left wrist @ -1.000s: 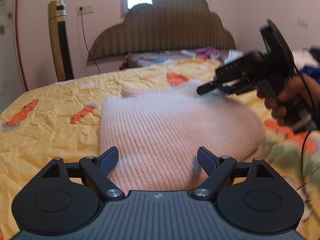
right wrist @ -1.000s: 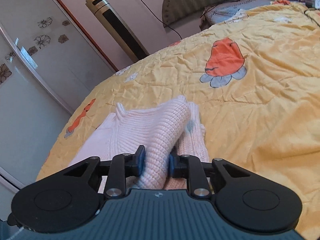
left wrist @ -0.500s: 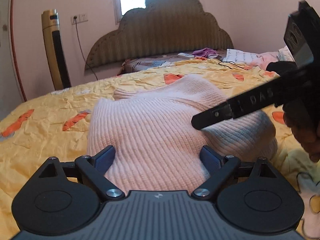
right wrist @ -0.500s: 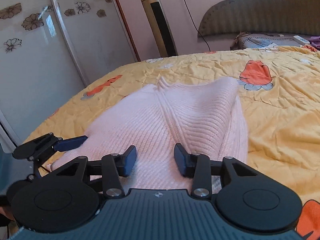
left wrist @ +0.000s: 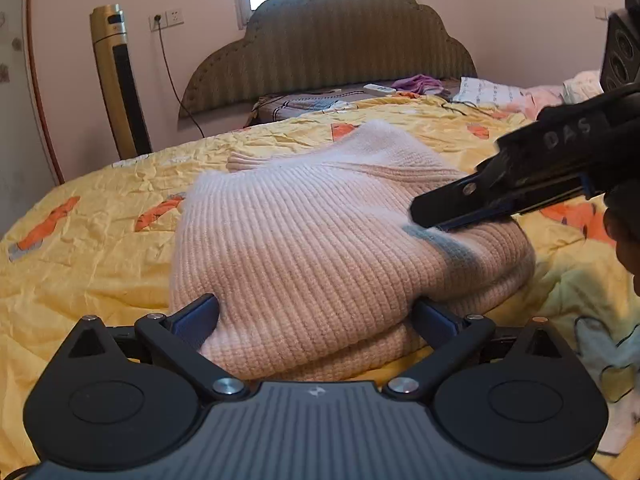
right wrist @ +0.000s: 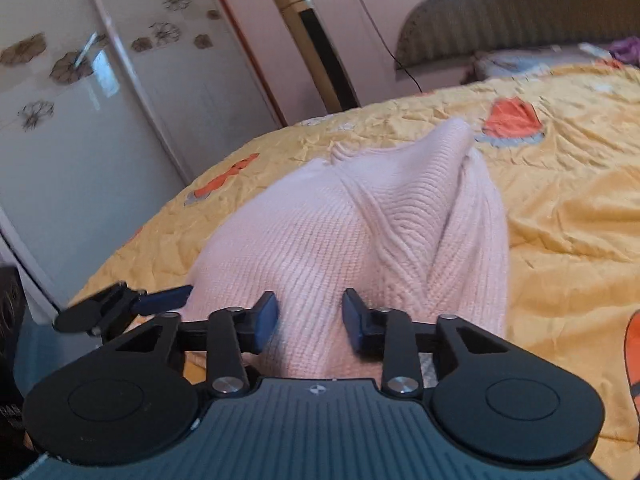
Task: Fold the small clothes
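A pale pink knitted sweater (left wrist: 312,240) lies folded in a thick bundle on the yellow carrot-print bedspread (left wrist: 80,264). My left gripper (left wrist: 316,316) is open, its jaws wide on either side of the bundle's near edge. My right gripper (right wrist: 310,316) is open over the sweater (right wrist: 360,232), with the knit between its jaws but not pinched. In the left wrist view the right gripper (left wrist: 424,216) reaches in from the right, its tips touching the top of the bundle. The left gripper's fingers (right wrist: 160,298) show at the left of the right wrist view.
A gold tower fan (left wrist: 120,80) stands by the wall beside the padded headboard (left wrist: 332,40). Clothes and papers (left wrist: 480,90) lie near the pillows. A light green garment (left wrist: 592,320) lies right of the sweater. Mirrored wardrobe doors (right wrist: 80,120) stand left of the bed.
My right gripper let go of the sweater fold it held a second ago and opened; it has drawn back and low over the bundle. The left gripper stayed open and moved closer to the sweater.
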{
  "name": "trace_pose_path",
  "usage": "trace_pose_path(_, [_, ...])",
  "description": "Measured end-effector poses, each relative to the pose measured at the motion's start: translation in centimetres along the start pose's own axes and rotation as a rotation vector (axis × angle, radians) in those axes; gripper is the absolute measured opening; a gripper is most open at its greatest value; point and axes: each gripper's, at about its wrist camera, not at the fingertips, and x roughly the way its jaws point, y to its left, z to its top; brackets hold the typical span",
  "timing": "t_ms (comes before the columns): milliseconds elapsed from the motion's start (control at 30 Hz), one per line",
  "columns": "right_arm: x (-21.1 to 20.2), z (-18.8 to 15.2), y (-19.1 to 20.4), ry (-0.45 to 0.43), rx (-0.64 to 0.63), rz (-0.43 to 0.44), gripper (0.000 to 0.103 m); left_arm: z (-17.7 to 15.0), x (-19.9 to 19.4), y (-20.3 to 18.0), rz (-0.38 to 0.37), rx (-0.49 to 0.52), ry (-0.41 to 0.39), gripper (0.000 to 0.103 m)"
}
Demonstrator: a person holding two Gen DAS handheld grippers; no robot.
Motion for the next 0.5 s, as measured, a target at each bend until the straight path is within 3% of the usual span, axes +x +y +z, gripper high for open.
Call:
trace_pose_path(67, [-1.3, 0.8, -0.8, 0.012, 0.102, 0.025, 0.035, 0.0, -2.1, 0.1, -0.018, -0.033, -0.023, 0.103])
trace_pose_path(167, [-4.3, 0.4, 0.3, -0.028, 0.069, 0.003, 0.048, -1.1, -3.9, 0.7, -0.042, -0.108, -0.004, 0.103])
trace_pose_path(233, [-5.9, -0.8, 1.2, -0.049, 0.034, -0.027, 0.077, -2.1, -3.4, 1.1, -0.021, -0.168, 0.045, 0.103])
trace_pose_path(300, [-6.1, -2.0, 1.6, -0.020, 0.009, -0.109, 0.091, -2.7, -2.0, 1.4, 0.001, -0.235, 0.130, 0.103])
trace_pose_path(333, [-5.7, -2.8, 1.8, 0.010, -0.010, -0.170, 0.091, -2.9, -1.3, 1.6, 0.014, -0.272, 0.173, 0.103])
trace_pose_path(467, [-2.7, -5.3, 2.0, 0.136, -0.061, -0.345, 0.091, -2.9, -0.7, 0.6, 0.091, -0.271, 0.166, 0.103])
trace_pose_path(500, [-2.5, -5.9, 2.6, 0.104, -0.114, -0.365, 0.098, -3.0, -0.5, 0.3, 0.114, -0.258, 0.160, 0.103])
